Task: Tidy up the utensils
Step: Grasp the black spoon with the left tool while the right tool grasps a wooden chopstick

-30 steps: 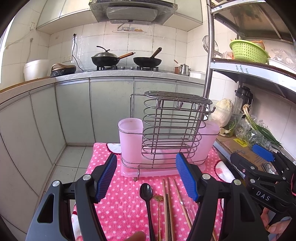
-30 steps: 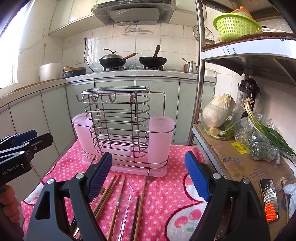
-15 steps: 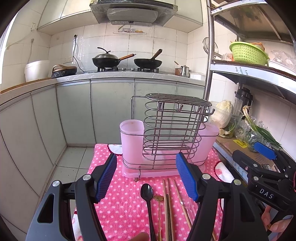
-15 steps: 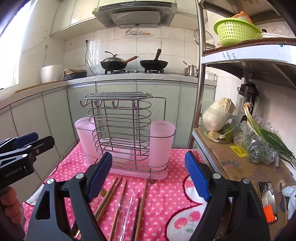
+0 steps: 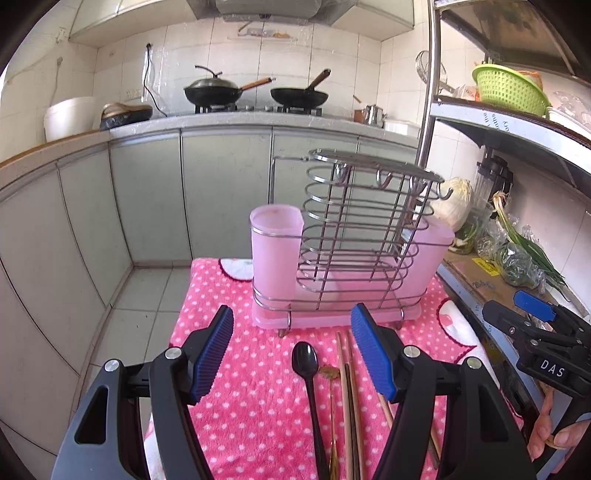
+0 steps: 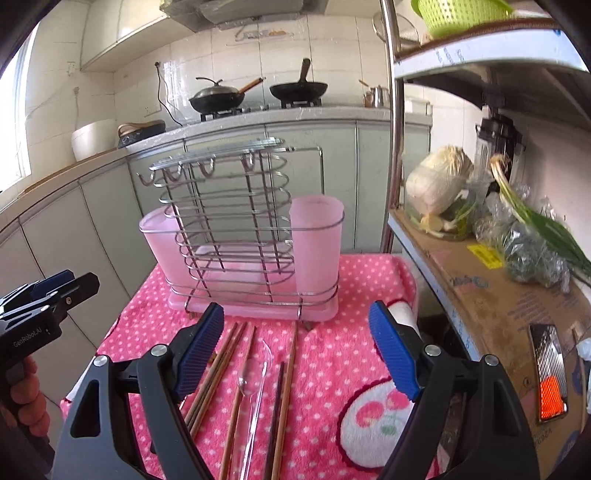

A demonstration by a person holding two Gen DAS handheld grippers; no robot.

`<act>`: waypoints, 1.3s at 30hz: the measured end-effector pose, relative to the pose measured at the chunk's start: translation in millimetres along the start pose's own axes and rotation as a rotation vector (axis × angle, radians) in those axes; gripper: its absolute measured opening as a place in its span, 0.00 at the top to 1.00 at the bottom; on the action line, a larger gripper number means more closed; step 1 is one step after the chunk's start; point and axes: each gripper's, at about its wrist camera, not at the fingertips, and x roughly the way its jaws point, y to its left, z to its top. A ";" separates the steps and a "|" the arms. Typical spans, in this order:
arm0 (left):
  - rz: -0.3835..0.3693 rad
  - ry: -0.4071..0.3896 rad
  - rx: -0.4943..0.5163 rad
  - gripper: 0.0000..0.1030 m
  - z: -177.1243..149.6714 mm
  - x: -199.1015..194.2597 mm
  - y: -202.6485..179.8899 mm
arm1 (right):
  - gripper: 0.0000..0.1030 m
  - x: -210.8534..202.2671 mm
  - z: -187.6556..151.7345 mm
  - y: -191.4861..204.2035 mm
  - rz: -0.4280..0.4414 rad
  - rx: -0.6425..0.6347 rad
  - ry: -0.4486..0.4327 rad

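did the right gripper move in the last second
Yes. In its own view the right gripper has turned right: the pink utensil rack sits further left in frame, and the green basket has slid toward the top edge.

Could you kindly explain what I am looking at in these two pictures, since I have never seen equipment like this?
A person holds a two-fingered grasping tool in each hand, each carrying a camera that looks along its blue-padded fingers. One picture is from the left tool, the other from the right tool. Both are open and hold nothing. On the pink dotted cloth stands a wire rack with pink cups. In front of it lie a black spoon, chopsticks and a clear spoon, waiting to be sorted.
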 end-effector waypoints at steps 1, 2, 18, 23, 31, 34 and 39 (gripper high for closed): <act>0.000 0.018 -0.003 0.36 -0.2 4.1 2.5 | 0.21 3.2 -1.8 -1.7 0.006 0.006 0.018; 0.000 0.035 -0.008 0.36 -0.9 7.5 4.8 | 0.21 7.2 -3.6 -3.6 0.012 0.013 0.039; -0.113 0.490 -0.083 0.60 -23.4 102.6 16.0 | 0.44 58.7 -17.9 -39.7 0.150 0.221 0.305; -0.134 0.632 -0.102 0.73 -36.2 138.0 10.9 | 0.48 69.3 -24.1 -46.1 0.164 0.259 0.345; -0.125 0.702 -0.094 0.78 -44.3 170.0 0.8 | 0.48 89.8 -33.6 -49.5 0.175 0.277 0.395; -0.136 0.730 -0.098 0.78 -46.9 179.9 -2.7 | 0.48 94.2 -34.4 -52.5 0.172 0.283 0.407; -0.118 0.715 -0.065 0.90 -47.9 184.6 -5.2 | 0.59 105.3 -32.0 -52.6 0.169 0.288 0.439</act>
